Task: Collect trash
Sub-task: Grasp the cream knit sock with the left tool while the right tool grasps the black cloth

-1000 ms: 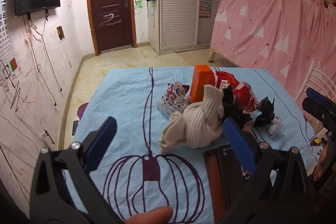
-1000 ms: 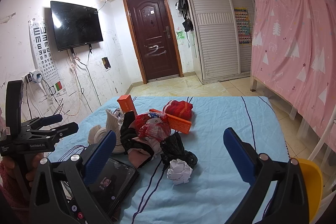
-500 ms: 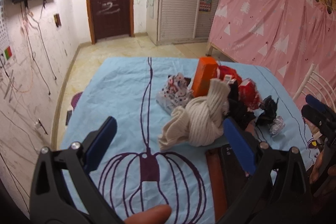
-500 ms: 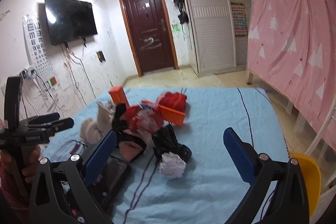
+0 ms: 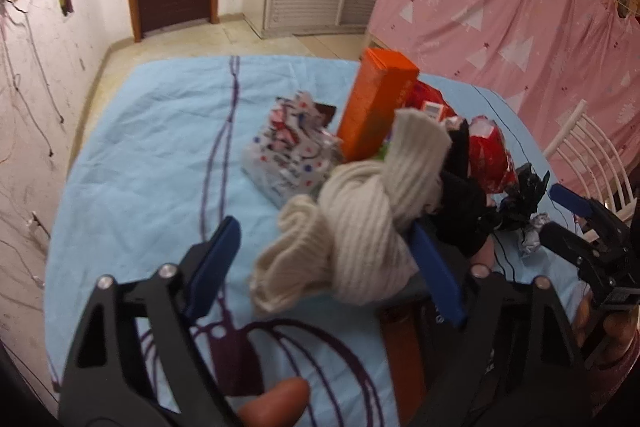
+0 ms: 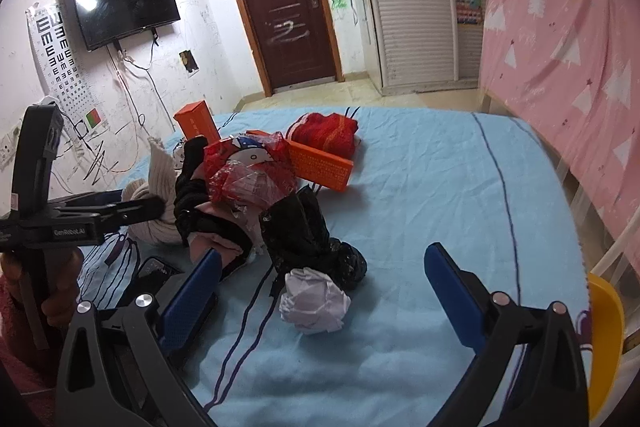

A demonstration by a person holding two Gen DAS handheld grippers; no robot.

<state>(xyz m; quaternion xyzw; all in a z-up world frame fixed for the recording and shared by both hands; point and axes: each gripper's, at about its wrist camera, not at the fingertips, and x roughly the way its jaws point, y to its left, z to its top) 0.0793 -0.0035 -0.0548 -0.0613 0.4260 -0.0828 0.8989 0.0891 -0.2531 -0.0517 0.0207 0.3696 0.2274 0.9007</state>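
Here, my left gripper (image 5: 324, 267) stands spread wide and empty around the cream knitted garment (image 5: 352, 223) on the blue sheet (image 5: 152, 147). My right gripper (image 6: 324, 303) is equally agape, holding nothing, with the crumpled white paper (image 6: 314, 301) between its fingers, touching the black plastic bag (image 6: 308, 231). Behind lie a red wrapper (image 6: 248, 167) and orange boxes (image 6: 320, 165).

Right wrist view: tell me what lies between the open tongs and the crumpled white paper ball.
Only bare blue sheet. The paper ball sits just ahead of the right tongs, nothing in the way.
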